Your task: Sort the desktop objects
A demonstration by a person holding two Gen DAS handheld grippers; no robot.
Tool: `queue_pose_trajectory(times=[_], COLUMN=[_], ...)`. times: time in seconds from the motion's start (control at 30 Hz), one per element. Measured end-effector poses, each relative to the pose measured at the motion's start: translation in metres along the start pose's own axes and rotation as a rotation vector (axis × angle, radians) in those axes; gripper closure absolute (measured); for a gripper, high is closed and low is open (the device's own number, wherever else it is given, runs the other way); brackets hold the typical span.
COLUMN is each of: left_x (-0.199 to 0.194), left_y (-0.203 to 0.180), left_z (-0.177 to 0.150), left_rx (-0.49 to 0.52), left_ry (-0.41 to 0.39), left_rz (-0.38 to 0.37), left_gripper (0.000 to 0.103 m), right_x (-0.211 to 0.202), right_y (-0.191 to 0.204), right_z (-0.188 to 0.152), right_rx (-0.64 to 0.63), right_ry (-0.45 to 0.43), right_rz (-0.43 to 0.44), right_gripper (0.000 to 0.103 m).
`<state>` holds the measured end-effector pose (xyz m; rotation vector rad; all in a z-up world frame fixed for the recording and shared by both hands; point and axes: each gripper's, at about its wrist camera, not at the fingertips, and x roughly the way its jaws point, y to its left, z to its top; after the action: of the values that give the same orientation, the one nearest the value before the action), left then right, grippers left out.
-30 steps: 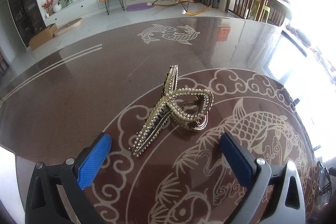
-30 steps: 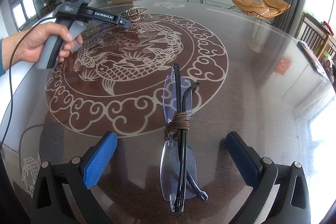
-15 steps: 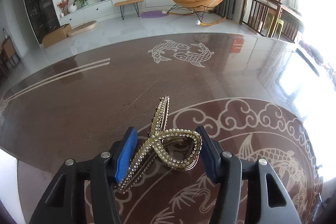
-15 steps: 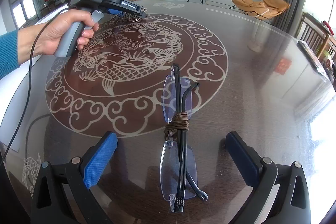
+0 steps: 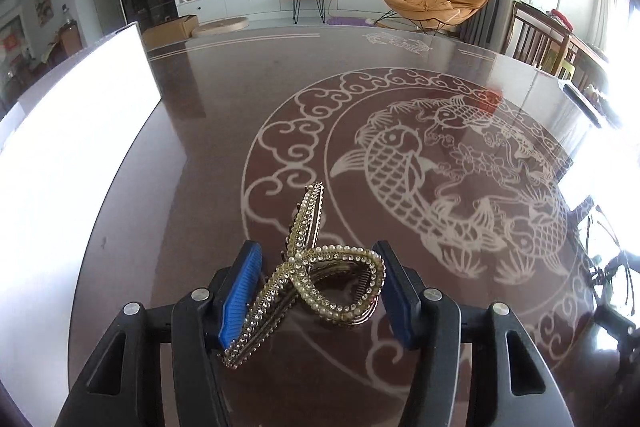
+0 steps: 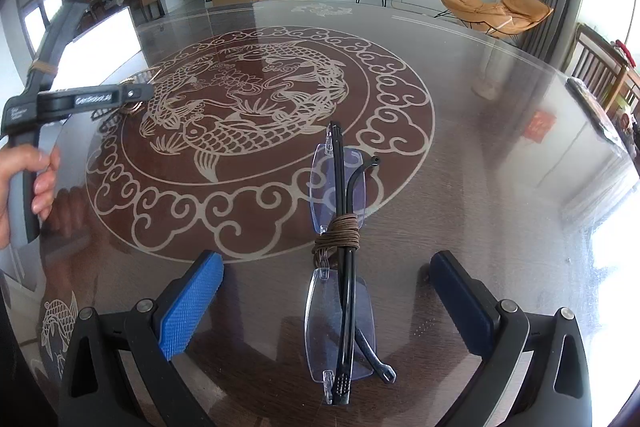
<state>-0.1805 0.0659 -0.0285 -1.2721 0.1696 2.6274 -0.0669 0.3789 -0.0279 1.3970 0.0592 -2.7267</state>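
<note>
Between the blue ribbed pads of the left tool (image 5: 316, 301), a gold hair claw clip studded with pearls and rhinestones (image 5: 310, 277) is pinched, its looped side against the right pad and its long crossed arm running from about seven o'clock low by the left pad up toward twelve o'clock past the fingertips. Beneath it lies the glossy dark brown tabletop with a pale koi-and-cloud medallion (image 5: 224, 131); whether the clip rests on that surface or is lifted off it cannot be told. A bright white board (image 5: 68, 147) stands along the tabletop edge at nine o'clock. Seen from the right wrist camera, the right tool (image 6: 326, 301) is spread wide, its pads apart on either side of a pair of folded rimless glasses with black temples, wrapped at the middle with brown cord (image 6: 340, 251), touching neither pad. At nine to ten o'clock in that view a hand (image 6: 24, 183) grips the left tool's grey handle, the clip at its tip.
</note>
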Motion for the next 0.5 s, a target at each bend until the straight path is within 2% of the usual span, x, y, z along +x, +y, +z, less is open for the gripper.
queue_pose_trajectory(times=[0.1, 0.2, 0.5], left_x=[-0.024, -0.037, -0.04], left_y=[0.012, 0.017, 0.019], left_z=[-0.032, -0.05, -0.058], left_rx=[-0.02, -0.032, -0.03], left_ry=[0.0, -0.002, -0.004], left_rz=[0.008, 0.013, 0.016], left_gripper=[0.046, 0.046, 0.046], right_x=[0.0, 0.0, 0.0], right_y=[0.0, 0.0, 0.0], right_z=[0.0, 0.0, 0.0], right_rx=[0.0, 0.0, 0.0], right_ry=[0.0, 0.0, 0.0], right_rz=[0.0, 0.0, 0.0], right_gripper=[0.0, 0.0, 0.0])
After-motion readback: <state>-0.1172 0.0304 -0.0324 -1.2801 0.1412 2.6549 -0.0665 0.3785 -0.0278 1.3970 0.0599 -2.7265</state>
